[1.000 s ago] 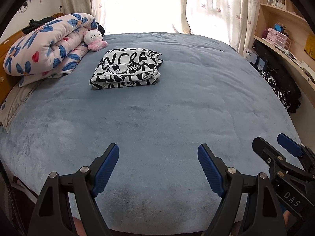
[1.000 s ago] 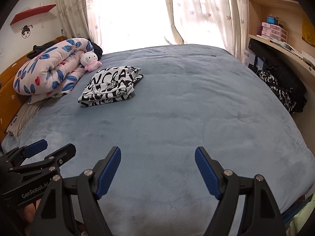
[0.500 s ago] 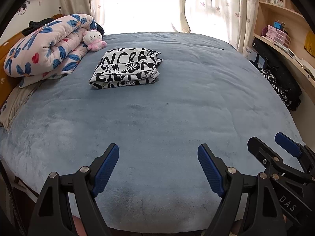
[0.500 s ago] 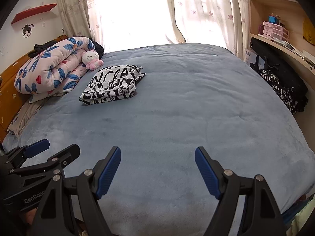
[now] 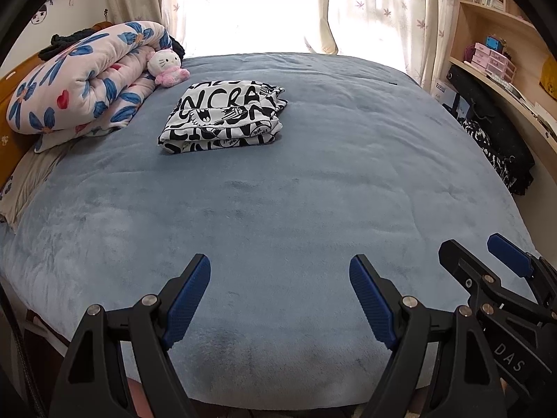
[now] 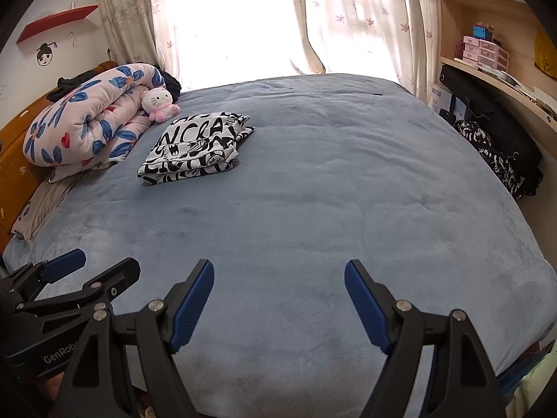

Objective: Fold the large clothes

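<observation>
A black-and-white lettered garment, folded into a thick rectangular stack (image 5: 222,118), lies on the far left part of a wide grey-blue plush bed cover (image 5: 296,191), well apart from both grippers. Just beyond its far left corner sits a small white-and-pink cat plush toy (image 5: 166,68), which leans against a rolled pink quilt printed with blue flowers and red hearts (image 5: 83,80) at the left edge of the bed. Behind the bed, pale floral curtains (image 6: 365,17) frame a bright window. On the right, light wooden shelves (image 6: 487,55) hold small pink boxes, and dark clothing with a black-and-white patterned piece (image 6: 501,153) hangs below them.

At the near edge of the bed, the left gripper (image 5: 280,294) hovers with its blue-padded jaws spread wide and nothing between them. The right gripper (image 6: 278,292) is beside it on the right, likewise spread wide and holding nothing. Each gripper shows at the edge of the other's view.
</observation>
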`<action>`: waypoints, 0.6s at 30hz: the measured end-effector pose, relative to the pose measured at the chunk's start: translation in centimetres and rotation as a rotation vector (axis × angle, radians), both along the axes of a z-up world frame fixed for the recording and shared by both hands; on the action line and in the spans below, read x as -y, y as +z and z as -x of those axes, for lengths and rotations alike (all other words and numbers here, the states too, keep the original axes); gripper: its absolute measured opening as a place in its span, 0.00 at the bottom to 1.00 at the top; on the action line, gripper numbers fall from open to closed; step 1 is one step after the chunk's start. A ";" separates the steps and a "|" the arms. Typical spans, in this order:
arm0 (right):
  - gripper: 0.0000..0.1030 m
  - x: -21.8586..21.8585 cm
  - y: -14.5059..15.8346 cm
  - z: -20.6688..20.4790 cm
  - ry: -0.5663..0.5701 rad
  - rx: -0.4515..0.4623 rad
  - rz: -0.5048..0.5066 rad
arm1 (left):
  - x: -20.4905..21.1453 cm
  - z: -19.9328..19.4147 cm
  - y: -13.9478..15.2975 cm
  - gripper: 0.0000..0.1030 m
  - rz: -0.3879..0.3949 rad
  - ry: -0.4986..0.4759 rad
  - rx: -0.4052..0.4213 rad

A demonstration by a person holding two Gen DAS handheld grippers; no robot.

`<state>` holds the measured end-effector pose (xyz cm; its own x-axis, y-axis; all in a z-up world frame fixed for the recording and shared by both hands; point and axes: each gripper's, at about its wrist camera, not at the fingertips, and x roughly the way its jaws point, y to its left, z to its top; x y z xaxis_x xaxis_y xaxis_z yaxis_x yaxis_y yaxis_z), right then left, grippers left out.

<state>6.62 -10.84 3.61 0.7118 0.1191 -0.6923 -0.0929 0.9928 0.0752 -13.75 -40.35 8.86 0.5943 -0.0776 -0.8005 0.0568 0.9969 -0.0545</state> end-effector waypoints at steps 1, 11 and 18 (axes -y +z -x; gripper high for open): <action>0.76 0.0 0.0 0.0 0.000 0.001 0.000 | 0.0 0.0 0.0 0.79 0.000 0.000 -0.001; 0.76 0.1 0.0 0.0 0.001 0.000 -0.002 | -0.1 -0.1 -0.1 0.79 0.003 -0.001 -0.011; 0.76 0.1 0.1 0.0 0.002 0.001 -0.003 | 0.1 -0.2 -0.2 0.79 0.003 0.002 -0.013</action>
